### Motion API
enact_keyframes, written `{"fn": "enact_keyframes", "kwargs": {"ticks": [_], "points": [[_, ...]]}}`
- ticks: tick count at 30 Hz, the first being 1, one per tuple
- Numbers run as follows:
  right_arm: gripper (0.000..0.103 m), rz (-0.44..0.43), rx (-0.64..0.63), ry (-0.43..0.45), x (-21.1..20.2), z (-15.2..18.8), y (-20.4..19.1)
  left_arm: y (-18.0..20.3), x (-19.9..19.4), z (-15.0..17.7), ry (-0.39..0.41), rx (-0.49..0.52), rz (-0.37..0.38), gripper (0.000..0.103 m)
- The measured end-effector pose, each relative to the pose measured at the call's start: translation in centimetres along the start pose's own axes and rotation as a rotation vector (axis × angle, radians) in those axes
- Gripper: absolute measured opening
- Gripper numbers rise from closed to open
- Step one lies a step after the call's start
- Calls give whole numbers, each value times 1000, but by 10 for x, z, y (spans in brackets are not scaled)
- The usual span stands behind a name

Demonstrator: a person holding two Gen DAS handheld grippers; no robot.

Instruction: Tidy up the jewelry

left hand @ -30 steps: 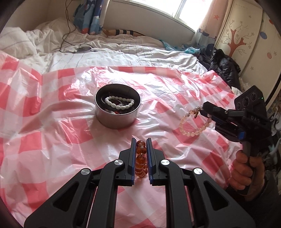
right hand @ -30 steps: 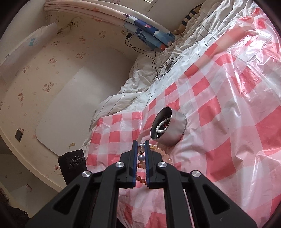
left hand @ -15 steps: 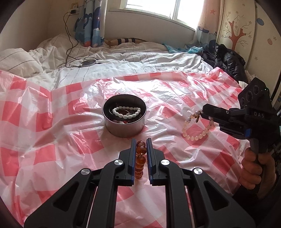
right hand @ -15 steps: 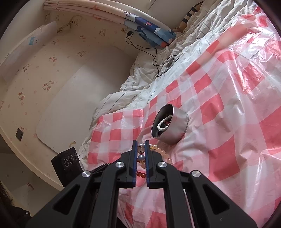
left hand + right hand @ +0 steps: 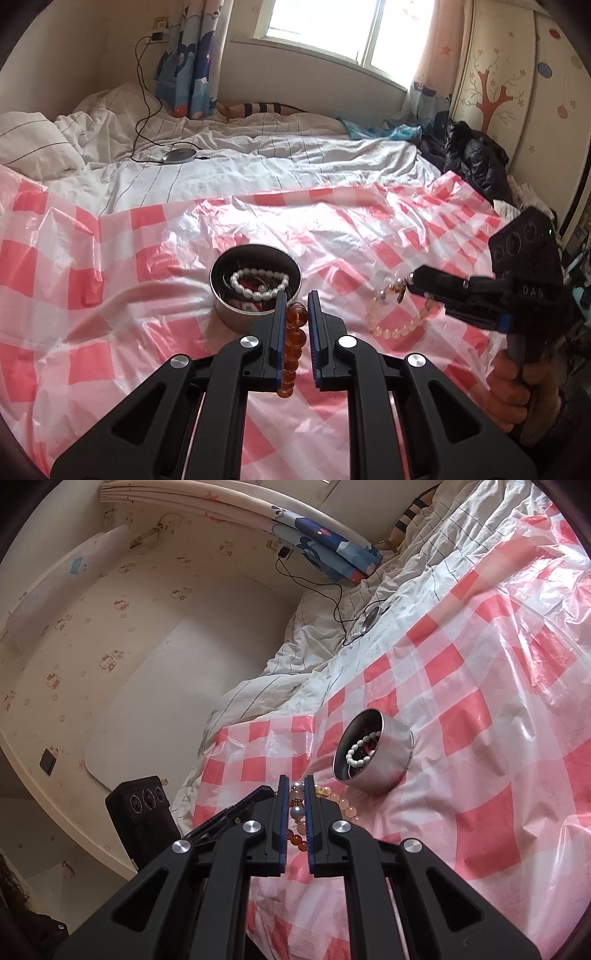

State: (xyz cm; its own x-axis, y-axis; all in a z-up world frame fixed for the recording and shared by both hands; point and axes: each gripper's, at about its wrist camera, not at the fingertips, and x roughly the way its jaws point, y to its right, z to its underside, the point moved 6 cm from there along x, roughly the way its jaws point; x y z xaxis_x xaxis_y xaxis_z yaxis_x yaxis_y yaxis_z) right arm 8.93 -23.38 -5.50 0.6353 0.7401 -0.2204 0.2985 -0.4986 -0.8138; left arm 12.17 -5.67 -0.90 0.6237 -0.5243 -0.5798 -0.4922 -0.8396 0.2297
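Notably, the right gripper (image 5: 413,279) bore "DAS" lettering and gripped a pale bracelet (image 5: 397,319) beside the tin (image 5: 255,314). The left gripper (image 5: 297,304) clamped an amber bracelet (image 5: 291,343) above the checked sheet (image 5: 110,295).

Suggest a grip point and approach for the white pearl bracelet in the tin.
Pinch the bead strand of the white pearl bracelet where it arcs across the top of the pile, coming straight down through the open mouth of the round metal tin. The tin's upright wall blocks any side approach, and the loop lies flat, uppermost.
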Motion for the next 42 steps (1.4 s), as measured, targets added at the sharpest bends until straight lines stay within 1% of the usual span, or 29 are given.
{"fn": "enact_keyframes", "kwargs": {"ticks": [3,7,9,11,12,15,16,18,19,20,21,22,23,24,25,26,27,28,29,31,32,34,35,36,37,38,39,40,42], "points": [[9,-10,-6,0,13,-9,-1,-11,8,-19,29,-51,27,10],[9,-11,-19,-14,30,-18,-2,-21,25,-36,44,-106,58,10],[9,-8,-30,-22,39,-22,-2,-24,36,-42,35,-133,78,10],[9,-1,-41,-19,47,-29,-1,-30,54,-44,1,-173,103,10],[10,2,-46,-15,52,-33,-1,-36,65,-43,-29,-199,99,10],[10,26,-72,-3,68,-43,-3,-61,90,-31,-108,-292,35,10],[10,32,-80,-5,74,-46,-3,-69,91,-28,-109,-325,13,10],[10,78,-100,-18,88,-48,-2,-83,84,-29,-86,-375,7,11],[10,91,-102,-30,95,-48,0,-87,78,-30,-68,-381,0,12],[10,98,-99,-35,99,-47,1,-91,72,-31,-48,-382,-17,17],[10,101,-98,-39,99,-45,3,-93,67,-32,-37,-384,-24,24],[10,118,-101,-43,98,-43,4,-96,64,-33,-31,-387,-25,27],[11,144,-104,-44,96,-42,5,-97,61,-32,-27,-392,-28,33],[17,174,-103,-47,91,-40,8,-100,59,-31,-26,-396,-32,35],[29,208,-98,-56,86,-37,11,-101,57,-31,-27,-394,-30,36],[36,247,-95,-81,79,-31,14,-102,56,-29,-30,-392,-32,37],[45,285,-107,-112,75,-25,16,-104,53,-28,-32,-394,-36,38],[50,348,-142,-148,70,-13,19,-106,52,-28,-34,-398,-38,39],[51,399,-176,-177,68,-4,21,-107,50,-26,-35,-404,-37,40],[65,517,-265,-254,76,16,28,-110,48,-25,-36,-417,-33,42],[65,578,-313,-278,83,22,32,-109,47,-24,-36,-418,-30,42],[65,701,-434,-321,100,32,39,-107,45,-23,-39,-412,-29,43],[65,737,-474,-347,106,38,42,-105,45,-21,-42,-406,-29,44],[52,774,-522,-375,111,46,45,-104,44,-20,-44,-398,-33,45],[37,806,-577,-388,112,53,42,-103,43,-19,-46,-391,-42,46],[27,798,-589,-397,111,56,41,-103,42,-17,-46,-386,-49,47],[8,781,-578,-399,108,57,40,-103,41,-17,-48,-384,-50,48],[8,756,-557,-389,105,56,39,-104,41,-17,-49,-386,-46,48],[8,669,-467,-350,96,50,36,-106,41,-15,-54,-392,-46,48]]}}
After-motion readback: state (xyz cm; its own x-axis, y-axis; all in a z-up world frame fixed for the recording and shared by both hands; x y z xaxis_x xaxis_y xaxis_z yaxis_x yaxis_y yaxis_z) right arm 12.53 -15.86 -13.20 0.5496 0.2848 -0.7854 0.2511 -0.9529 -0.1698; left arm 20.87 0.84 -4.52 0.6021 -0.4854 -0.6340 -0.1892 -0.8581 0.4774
